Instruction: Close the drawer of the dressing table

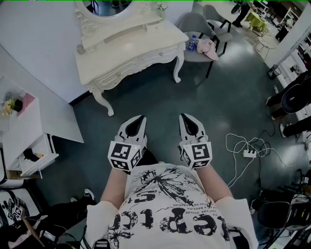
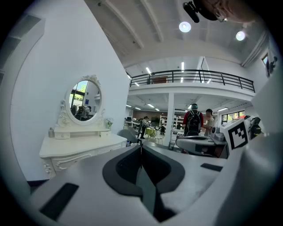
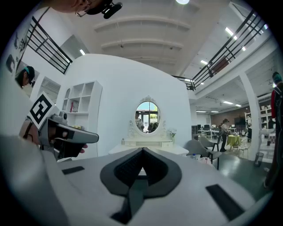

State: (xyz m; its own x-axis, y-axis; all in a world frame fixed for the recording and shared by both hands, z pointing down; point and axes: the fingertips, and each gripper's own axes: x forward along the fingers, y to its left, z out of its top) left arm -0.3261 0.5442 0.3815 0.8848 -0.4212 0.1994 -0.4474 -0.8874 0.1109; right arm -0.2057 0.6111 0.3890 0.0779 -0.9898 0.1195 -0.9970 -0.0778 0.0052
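Note:
The white dressing table (image 1: 131,46) with its oval mirror (image 1: 107,6) stands against the wall, well ahead of both grippers. Its carved drawer fronts (image 1: 141,62) look level with the table's front; I see no drawer standing out. The table also shows in the left gripper view (image 2: 79,148) and the right gripper view (image 3: 148,148). My left gripper (image 1: 141,118) and right gripper (image 1: 183,116) are held side by side over the dark floor, pointing at the table. Both are shut with nothing between the jaws, as also shows close up for the left gripper (image 2: 141,148) and right gripper (image 3: 142,151).
A grey chair (image 1: 194,22) with a pink cloth (image 1: 208,47) and a bottle (image 1: 192,44) stands right of the table. A white cabinet (image 1: 29,141) with an open drawer is at the left. Cables and a power strip (image 1: 249,153) lie at the right. People (image 2: 193,121) stand far off.

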